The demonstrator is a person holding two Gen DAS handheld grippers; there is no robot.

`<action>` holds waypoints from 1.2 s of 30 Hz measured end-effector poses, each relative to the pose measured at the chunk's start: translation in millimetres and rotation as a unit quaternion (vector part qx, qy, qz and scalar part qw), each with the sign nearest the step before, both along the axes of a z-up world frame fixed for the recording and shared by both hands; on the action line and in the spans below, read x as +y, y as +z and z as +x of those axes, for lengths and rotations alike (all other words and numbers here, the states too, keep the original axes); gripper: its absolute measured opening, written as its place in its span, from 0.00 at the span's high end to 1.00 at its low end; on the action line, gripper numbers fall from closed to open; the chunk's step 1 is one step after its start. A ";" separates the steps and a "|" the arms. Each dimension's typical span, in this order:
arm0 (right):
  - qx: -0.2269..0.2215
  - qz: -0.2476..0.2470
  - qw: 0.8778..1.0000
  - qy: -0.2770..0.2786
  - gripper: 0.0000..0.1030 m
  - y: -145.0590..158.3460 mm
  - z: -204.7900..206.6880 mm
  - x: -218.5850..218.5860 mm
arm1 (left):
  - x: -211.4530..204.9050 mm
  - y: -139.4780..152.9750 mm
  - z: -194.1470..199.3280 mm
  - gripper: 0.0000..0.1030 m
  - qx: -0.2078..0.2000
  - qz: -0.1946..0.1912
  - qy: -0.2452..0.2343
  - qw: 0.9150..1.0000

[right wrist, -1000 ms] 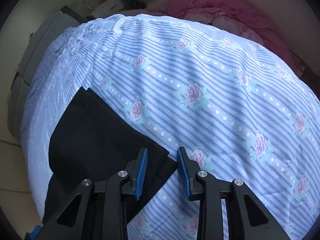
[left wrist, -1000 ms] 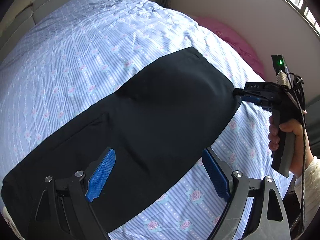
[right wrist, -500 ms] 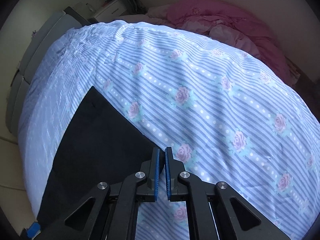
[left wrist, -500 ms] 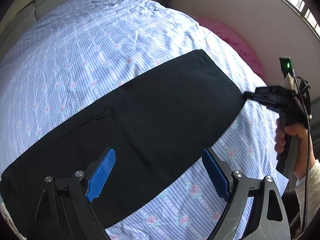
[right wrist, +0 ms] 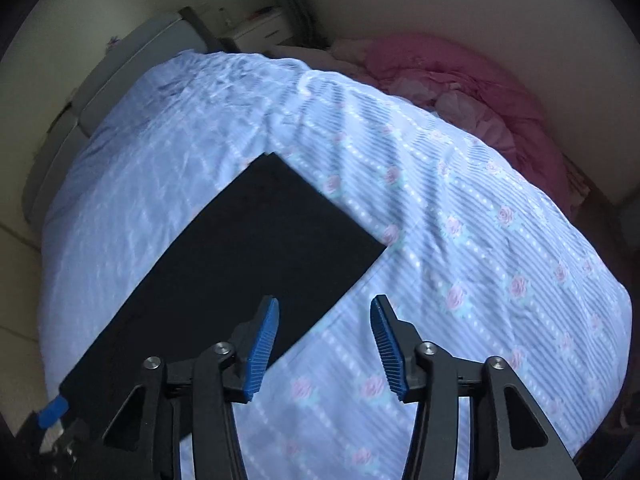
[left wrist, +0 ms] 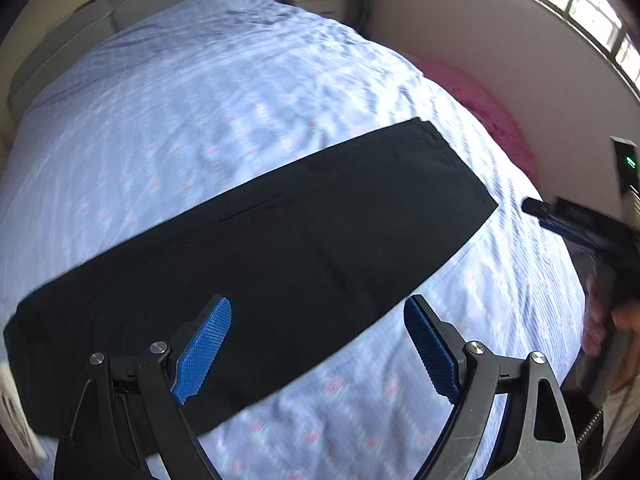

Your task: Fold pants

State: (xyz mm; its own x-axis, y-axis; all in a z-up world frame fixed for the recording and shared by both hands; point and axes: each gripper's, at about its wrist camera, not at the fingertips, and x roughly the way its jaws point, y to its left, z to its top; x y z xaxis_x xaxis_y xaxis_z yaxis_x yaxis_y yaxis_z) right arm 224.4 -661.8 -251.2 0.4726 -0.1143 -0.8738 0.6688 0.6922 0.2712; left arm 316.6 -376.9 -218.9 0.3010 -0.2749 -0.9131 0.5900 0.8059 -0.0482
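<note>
Below both hand-held grippers the pants (left wrist: 280, 248) lie flat on the bed (left wrist: 200, 100); left (left wrist: 318, 344) gapes empty, right (right wrist: 324, 344) has just been opening, empty. A shallow pinch could snag sheet too.

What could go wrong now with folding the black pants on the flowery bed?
The pants lie flat in a long strip, and neither the left gripper nor the right gripper holds them; both have open jaws. A grab might catch the flowery sheet too. A one-sided pull could wrinkle the strip.
</note>
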 end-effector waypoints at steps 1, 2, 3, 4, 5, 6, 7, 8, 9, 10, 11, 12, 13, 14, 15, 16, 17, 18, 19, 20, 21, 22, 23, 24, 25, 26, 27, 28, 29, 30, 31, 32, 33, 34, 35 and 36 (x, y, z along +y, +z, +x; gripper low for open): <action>-0.007 0.004 1.000 0.015 0.48 6.9 -5.8 15.9 | 21.0 4.1 -5.1 0.14 0.000 0.001 0.014 1.000; -0.007 0.010 0.999 0.032 0.48 12.2 -11.2 33.5 | 33.0 5.7 -7.6 0.14 0.000 0.001 0.023 1.000; -0.007 0.017 0.999 0.046 0.48 15.7 -14.2 48.8 | 57.1 8.6 -13.2 0.14 -0.002 0.003 0.040 0.999; -0.008 0.022 0.997 0.070 0.48 19.7 -16.7 71.4 | 77.9 10.7 -18.1 0.14 -0.003 0.007 0.055 0.998; -0.006 0.021 0.996 0.087 0.47 21.9 -19.8 89.5 | 99.8 12.5 -24.5 0.14 -0.003 0.011 0.071 0.997; -0.001 0.021 0.994 0.109 0.47 24.5 -22.3 112.9 | 121.7 13.7 -29.8 0.14 -0.003 0.014 0.086 0.996; 0.001 0.024 0.992 0.125 0.47 24.6 -22.2 129.9 | 138.7 14.3 -34.3 0.14 -0.002 0.017 0.098 0.995; 0.004 0.030 0.989 0.146 0.47 25.4 -24.2 152.6 | 168.6 15.7 -42.4 0.14 -0.004 0.025 0.120 0.992; 0.008 0.034 0.986 0.164 0.47 26.1 -27.2 171.4 | 191.1 17.2 -49.6 0.14 -0.005 0.030 0.135 0.990; 0.012 0.038 0.981 0.189 0.47 27.2 -28.2 197.7 | 214.3 18.5 -56.9 0.14 -0.005 0.033 0.150 0.988; 0.014 0.045 0.979 0.201 0.47 27.8 -30.3 216.2 | 231.8 19.5 -62.0 0.14 -0.005 0.035 0.162 0.986; 0.016 0.055 0.976 0.211 0.47 27.8 -30.7 234.6 | 253.9 20.6 -67.9 0.14 -0.004 0.036 0.175 0.984; 0.019 0.071 0.971 0.225 0.47 27.2 -30.2 258.6 | 275.2 21.6 -73.1 0.14 -0.002 0.035 0.186 0.982; 0.024 0.080 0.968 0.238 0.47 26.9 -29.1 278.7 | 299.5 22.4 -78.7 0.14 0.001 0.032 0.197 0.980; 0.029 0.082 0.964 0.250 0.47 27.3 -27.9 295.6 | 323.5 22.9 -83.3 0.14 0.002 0.030 0.206 0.978; 0.034 0.077 0.961 0.262 0.47 28.7 -26.5 319.2 | 337.4 22.6 -85.8 0.14 0.002 0.030 0.211 0.977; 0.037 0.074 0.960 0.267 0.47 29.9 -26.6 336.9 | 360.7 23.5 -88.8 0.14 0.002 0.026 0.218 0.976; 0.039 0.076 0.958 0.273 0.47 30.6 -25.8 354.2 | 379.3 24.4 -90.4 0.14 0.002 0.023 0.224 0.974; 0.042 0.085 0.955 0.282 0.47 30.9 -23.8 376.9 | 399.3 24.9 -91.1 0.14 0.002 0.020 0.231 0.973; 0.048 0.089 0.952 0.288 0.47 30.3 -20.6 392.2 | 425.6 25.7 -90.5 0.14 0.003 0.016 0.238 0.971; 0.055 0.089 0.950 0.295 0.47 30.4 -18.6 413.6 | 443.9 25.9 -88.0 0.14 0.002 0.014 0.241 0.970; 0.058 0.090 0.949 0.298 0.47 30.0 -18.7 432.9 | 457.5 26.0 -86.1 0.14 0.001 0.012 0.242 0.970; 0.064 0.091 0.948 0.298 0.47 29.0 -17.9 448.5 | 481.3 26.3 -83.0 0.14 -0.003 0.011 0.244 0.970; 0.071 0.091 0.948 0.297 0.47 27.1 -15.7 464.2 | 500.1 26.4 -80.3 0.14 -0.008 0.008 0.245 0.969; 0.079 0.096 0.947 0.298 0.47 23.9 -11.3 486.0 | 512.6 26.4 -77.7 0.14 -0.012 0.006 0.246 0.969; 0.085 0.101 0.946 0.297 0.47 20.9 -10.7 503.4 | 530.7 24.5 -71.3 0.14 -0.014 0.003 0.248 0.969; 0.092 0.107 0.944 0.300 0.47 17.6 -9.0 518.3 | 547.6 21.7 -63.5 0.14 -0.012 -0.004 0.248 0.969; 0.100 0.114 0.939 0.308 0.47 12.8 -6.3 539.3 | 557.0 20.6 -58.4 0.14 -0.011 -0.011 0.247 0.969; 0.106 0.115 0.936 0.315 0.47 10.0 -3.7 553.9 | 570.6 16.7 -49.4 0.14 -0.009 -0.020 0.244 0.969; 0.112 0.109 0.934 0.322 0.47 7.5 0.9 568.8 | 580.1 13.7 -41.5 0.14 -0.008 -0.024 0.241 0.970; 0.116 0.101 0.932 0.329 0.47 5.5 8.0 582.0 | 588.0 9.8 -33.1 0.14 -0.008 -0.027 0.235 0.972; 0.124 0.091 0.929 0.336 0.47 2.6 16.0 595.3 | 596.4 3.2 -21.5 0.14 -0.007 -0.030 0.228 0.973; 0.131 0.086 0.928 0.337 0.47 0.7 22.5 605.3 | 600.5 -0.8 -14.9 0.14 -0.003 -0.031 0.225 0.974; 0.133 0.084 0.927 0.339 0.48 -1.7 31.7 615.2 | 606.0 -8.7 -2.7 0.14 0.004 -0.035 0.219 0.975; 0.136 0.084 0.928 0.337 0.47 -3.5 37.2 620.8 | 609.7 -15.9 7.1 0.15 0.011 -0.039 0.216 0.976; 0.139 0.084 0.929 0.333 0.47 -4.6 43.2 627.1 | 611.0 -21.0 15.3 0.15 0.016 -0.041 0.215 0.976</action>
State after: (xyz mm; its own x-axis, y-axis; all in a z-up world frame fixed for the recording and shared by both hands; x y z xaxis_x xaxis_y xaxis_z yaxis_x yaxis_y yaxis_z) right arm 267.7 -34.7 -255.8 0.1427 0.2712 -0.9519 0.1669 0.9414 0.2932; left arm 331.9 234.1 -240.0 0.3767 -0.2024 -0.9040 0.1948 0.9713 -0.1363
